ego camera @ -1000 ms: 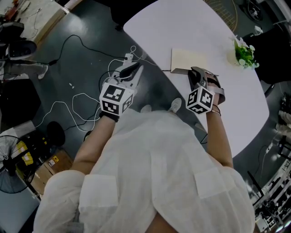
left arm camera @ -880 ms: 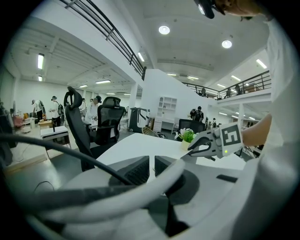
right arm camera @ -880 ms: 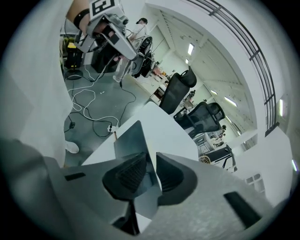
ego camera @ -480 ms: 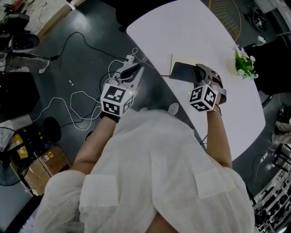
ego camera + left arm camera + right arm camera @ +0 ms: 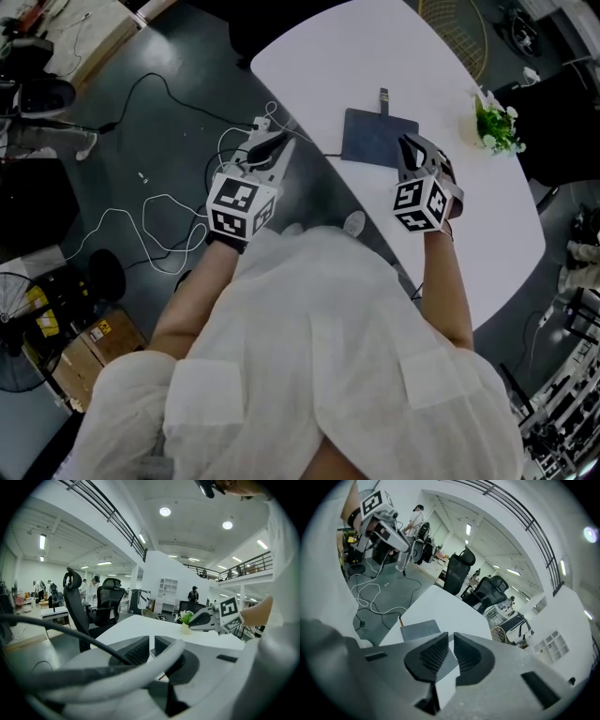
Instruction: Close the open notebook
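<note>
Near the near edge of the white surface [image 5: 375, 56] the notebook [image 5: 375, 141] lies flat and closed, dark cover up. Its long axis runs roughly left to right across the head view, and a thin strap sticks out of its far long side toward the surface's far edge. The right hand-held gripper [image 5: 410, 142] hovers at the notebook's right end, jaws closing with nothing between them. The left hand-held gripper [image 5: 272, 142] hangs off the surface's left edge over the cabled floor [image 5: 141, 112], jaws a narrow slit apart, empty.
</note>
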`<state>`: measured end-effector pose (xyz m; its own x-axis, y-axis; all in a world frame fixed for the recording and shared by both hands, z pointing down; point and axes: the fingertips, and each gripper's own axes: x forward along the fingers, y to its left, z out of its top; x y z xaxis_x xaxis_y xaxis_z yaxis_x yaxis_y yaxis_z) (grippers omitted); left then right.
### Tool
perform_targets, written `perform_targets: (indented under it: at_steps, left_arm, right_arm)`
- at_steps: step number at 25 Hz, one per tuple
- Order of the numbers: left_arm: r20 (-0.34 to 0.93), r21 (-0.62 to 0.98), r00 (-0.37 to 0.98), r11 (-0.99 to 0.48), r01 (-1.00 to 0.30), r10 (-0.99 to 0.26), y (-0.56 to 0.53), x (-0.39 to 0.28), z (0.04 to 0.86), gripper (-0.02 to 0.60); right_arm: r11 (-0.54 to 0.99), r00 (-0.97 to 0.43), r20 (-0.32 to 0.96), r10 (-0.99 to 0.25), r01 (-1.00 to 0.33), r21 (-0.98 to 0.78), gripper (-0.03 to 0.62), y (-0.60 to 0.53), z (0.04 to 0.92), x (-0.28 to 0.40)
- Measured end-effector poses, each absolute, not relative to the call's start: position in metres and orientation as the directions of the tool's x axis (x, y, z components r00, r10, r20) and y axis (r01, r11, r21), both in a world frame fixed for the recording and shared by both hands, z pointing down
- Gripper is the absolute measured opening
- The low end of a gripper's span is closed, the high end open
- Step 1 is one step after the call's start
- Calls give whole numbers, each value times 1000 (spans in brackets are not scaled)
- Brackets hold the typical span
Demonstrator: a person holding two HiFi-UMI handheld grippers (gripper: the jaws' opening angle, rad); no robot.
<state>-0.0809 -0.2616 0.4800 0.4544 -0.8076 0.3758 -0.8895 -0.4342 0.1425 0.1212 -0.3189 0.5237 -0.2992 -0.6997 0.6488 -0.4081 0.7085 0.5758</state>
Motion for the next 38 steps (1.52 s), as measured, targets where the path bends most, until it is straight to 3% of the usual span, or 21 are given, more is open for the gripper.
perform_targets:
  at_steps: [8,15,30,38]
  left_arm:
    - [359,128,479,-466,-875,-801,-256,-78,472,31]
    - [330,109,503,-497,-861,-799,-247,-78,458,31]
    - [245,69,548,-549,-833,-800,-236,-85,421,31]
    - [185,67,569,-567,-821,-801,-231,-81,400,31]
  right_arm:
    - [612,-292,583,-758,-629,479,25,-301,502,147]
    - [455,-288,471,-834,-841,291,6,-274,472,178]
    - [269,-250,247,-936,-962,47,5,-206,413,205]
    - [247,-245,161,-956,-969,-10,3,-180,390,211]
